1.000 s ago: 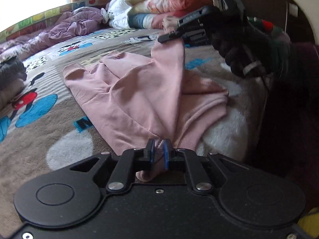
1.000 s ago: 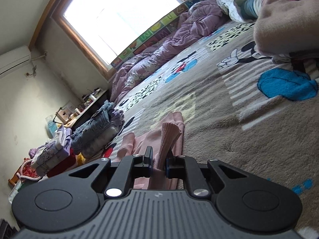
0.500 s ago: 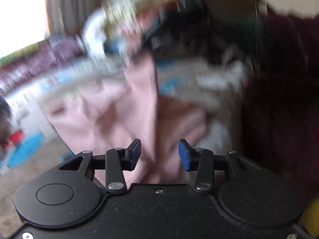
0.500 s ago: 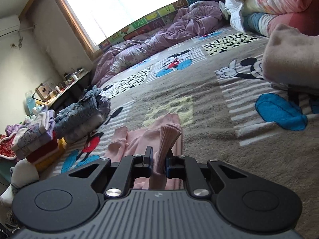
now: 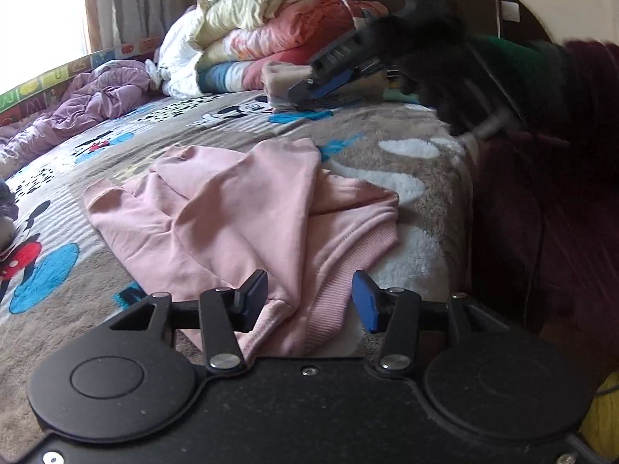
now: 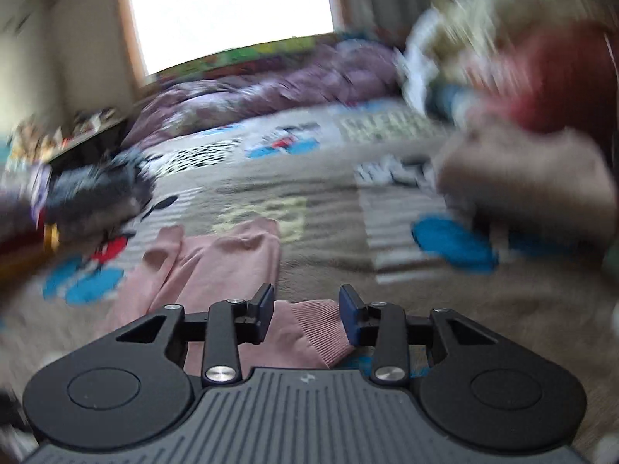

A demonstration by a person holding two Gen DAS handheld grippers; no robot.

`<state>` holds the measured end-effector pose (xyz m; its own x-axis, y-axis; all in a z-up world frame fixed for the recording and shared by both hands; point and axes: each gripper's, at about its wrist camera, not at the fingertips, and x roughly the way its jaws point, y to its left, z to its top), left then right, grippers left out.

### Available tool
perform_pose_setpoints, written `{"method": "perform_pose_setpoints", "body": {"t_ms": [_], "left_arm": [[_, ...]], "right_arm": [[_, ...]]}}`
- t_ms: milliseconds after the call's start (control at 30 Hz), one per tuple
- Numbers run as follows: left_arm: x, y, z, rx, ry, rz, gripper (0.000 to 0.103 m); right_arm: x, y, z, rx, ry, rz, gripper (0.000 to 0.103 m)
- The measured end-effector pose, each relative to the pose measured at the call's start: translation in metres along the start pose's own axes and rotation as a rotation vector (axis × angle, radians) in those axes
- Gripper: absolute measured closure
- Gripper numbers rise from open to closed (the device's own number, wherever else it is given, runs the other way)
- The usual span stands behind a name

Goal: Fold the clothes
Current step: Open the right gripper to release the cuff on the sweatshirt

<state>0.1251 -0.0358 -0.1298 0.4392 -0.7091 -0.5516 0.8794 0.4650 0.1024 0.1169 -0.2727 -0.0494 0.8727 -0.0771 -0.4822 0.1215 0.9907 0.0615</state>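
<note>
Left gripper [image 5: 309,303]: jaws stand apart and clear of the cloth. The ribbed hem of the pink sweatshirt [image 5: 247,216] lies on the bed [image 5: 406,147] between and just beyond them, untouched by either pad.

Right gripper [image 6: 306,315]: jaws are opening. A ribbed cuff of the same sweatshirt sits between them, but neither pad presses on it; it appears to rest loose on the bed. This view is blurred with motion, so finer detail cannot be told.

The sweatshirt lies near the bed's edge on the cartoon-print blanket [image 5: 58,270]. One sleeve is laid across the body; the rest is rumpled, not squared.

Further off: a purple quilt [image 5: 100,104] along the window side, a stack of folded bedding [image 5: 271,46] at the headboard, and a small beige folded piece [image 5: 284,79] just in front of that stack.

Judgement: the step in hand is the release after laying a sleeve over the body. The fold is partial. The next move likely calls for both grippers to take hold again, probably at the hem or the other sleeve, with each pad seated squarely on an edge, then a level carry so the layers already laid do not drag.
</note>
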Motion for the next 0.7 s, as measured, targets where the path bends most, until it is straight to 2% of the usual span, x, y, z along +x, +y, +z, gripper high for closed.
{"method": "perform_pose_setpoints", "body": {"t_ms": [100,200,300,433,567,700], "left_arm": [[0.003,0.000,-0.003,0.010,0.029,0.015,0.055],[0.007,-0.003,-0.006,0.015,0.058,0.020,0.054],[0.010,-0.005,-0.008,0.020,0.073,0.026,0.053],[0.009,-0.003,-0.010,0.003,0.075,0.022,0.052],[0.007,-0.002,-0.010,0.000,0.079,0.022,0.051],[0.008,-0.005,-0.010,0.007,0.084,0.024,0.048]], "right_arm": [[-0.005,0.044,-0.010,-0.147,0.015,0.148,0.066],[0.006,0.087,-0.026,-0.296,0.071,0.222,0.066],[0.028,0.099,-0.043,-0.290,0.234,0.243,0.066],[0.015,0.111,-0.043,-0.415,0.311,0.187,0.066],[0.000,0.111,-0.037,-0.427,0.293,0.181,0.066],[-0.002,0.117,-0.035,-0.378,0.214,0.260,0.066]]}}
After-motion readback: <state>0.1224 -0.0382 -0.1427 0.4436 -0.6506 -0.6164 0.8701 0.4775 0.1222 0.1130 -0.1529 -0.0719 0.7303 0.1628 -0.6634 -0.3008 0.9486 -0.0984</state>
